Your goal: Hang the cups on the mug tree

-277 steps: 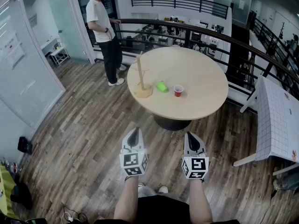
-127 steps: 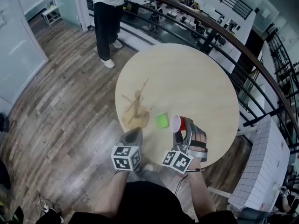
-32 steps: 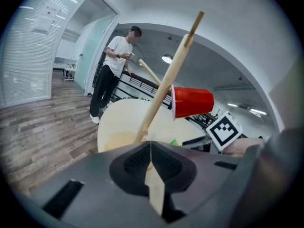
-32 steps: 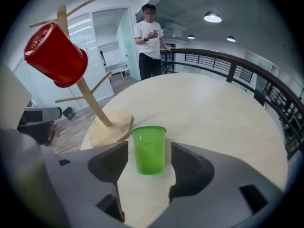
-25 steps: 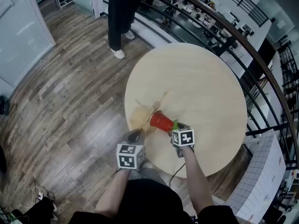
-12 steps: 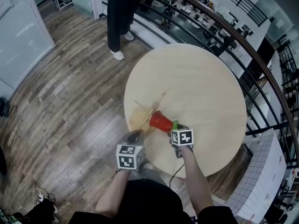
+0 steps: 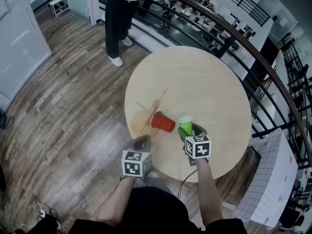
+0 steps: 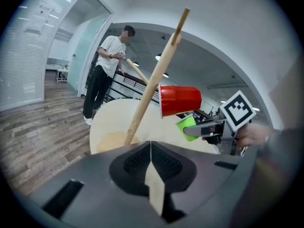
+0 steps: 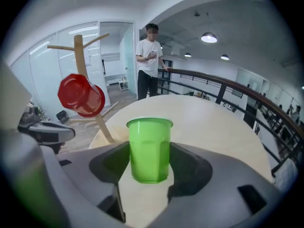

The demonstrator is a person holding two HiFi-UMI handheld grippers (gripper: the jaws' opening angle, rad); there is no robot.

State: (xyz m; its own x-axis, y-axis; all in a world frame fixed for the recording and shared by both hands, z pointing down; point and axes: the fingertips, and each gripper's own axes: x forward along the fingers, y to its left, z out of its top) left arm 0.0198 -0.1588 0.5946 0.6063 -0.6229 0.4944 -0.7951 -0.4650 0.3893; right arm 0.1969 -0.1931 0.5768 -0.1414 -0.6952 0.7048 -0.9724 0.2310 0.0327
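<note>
The wooden mug tree [image 7: 152, 112] stands near the table's front left edge. A red cup [image 7: 163, 122] hangs on one of its pegs, mouth toward the trunk; it also shows in the left gripper view [image 8: 180, 100] and the right gripper view [image 9: 80, 95]. My right gripper [image 7: 187, 129] has just closed its jaws on a green cup [image 9: 149, 148] and holds it upright above the table, right of the tree. My left gripper [image 7: 141, 142] is shut and empty, low by the table's edge in front of the tree's base.
The round wooden table [image 7: 195, 82] bears only the tree and cups. A person [image 7: 119, 13] stands beyond it by a dark railing [image 7: 219, 28]. Wooden floor lies to the left.
My right gripper has risen and shifted a little right, lifting the green cup off the table beside the red cup. The left gripper has hardly moved.
</note>
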